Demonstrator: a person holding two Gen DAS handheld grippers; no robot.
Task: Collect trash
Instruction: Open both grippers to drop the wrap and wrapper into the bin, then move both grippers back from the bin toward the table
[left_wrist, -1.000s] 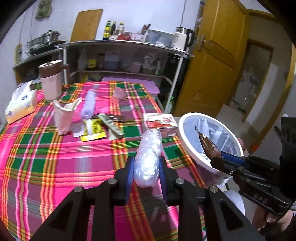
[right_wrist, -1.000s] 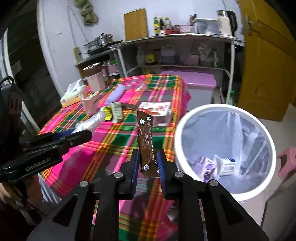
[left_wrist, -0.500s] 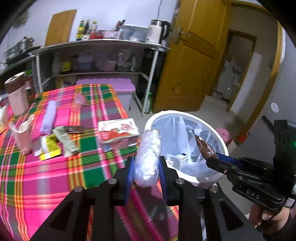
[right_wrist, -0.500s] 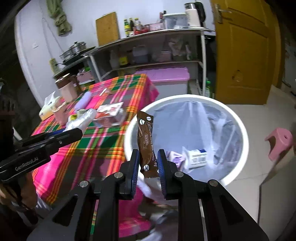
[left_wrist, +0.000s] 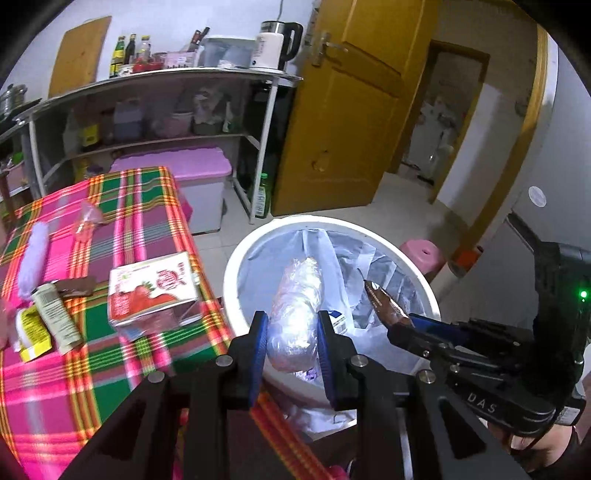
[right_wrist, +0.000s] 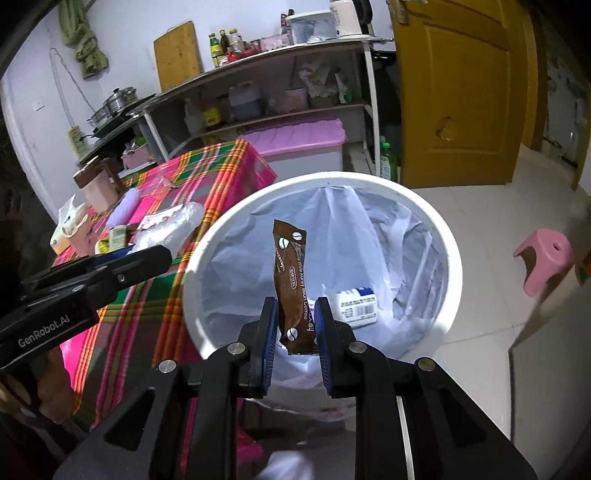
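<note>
Clear crumpled plastic wrap (left_wrist: 295, 317) sits clamped between the narrow jaws of the left gripper (left_wrist: 291, 343), lower centre of the left wrist view, over the near rim of the white lined bin (left_wrist: 236, 266). At lower centre of the right wrist view, the right gripper (right_wrist: 294, 328) pinches a brown coffee sachet (right_wrist: 291, 284) upright above the bin mouth. Step in hand: carry to the bin, apparently complete. Next move: part both jaws so each item drops inside. More litter remains on the plaid tablecloth (left_wrist: 110, 369) at left.
</note>
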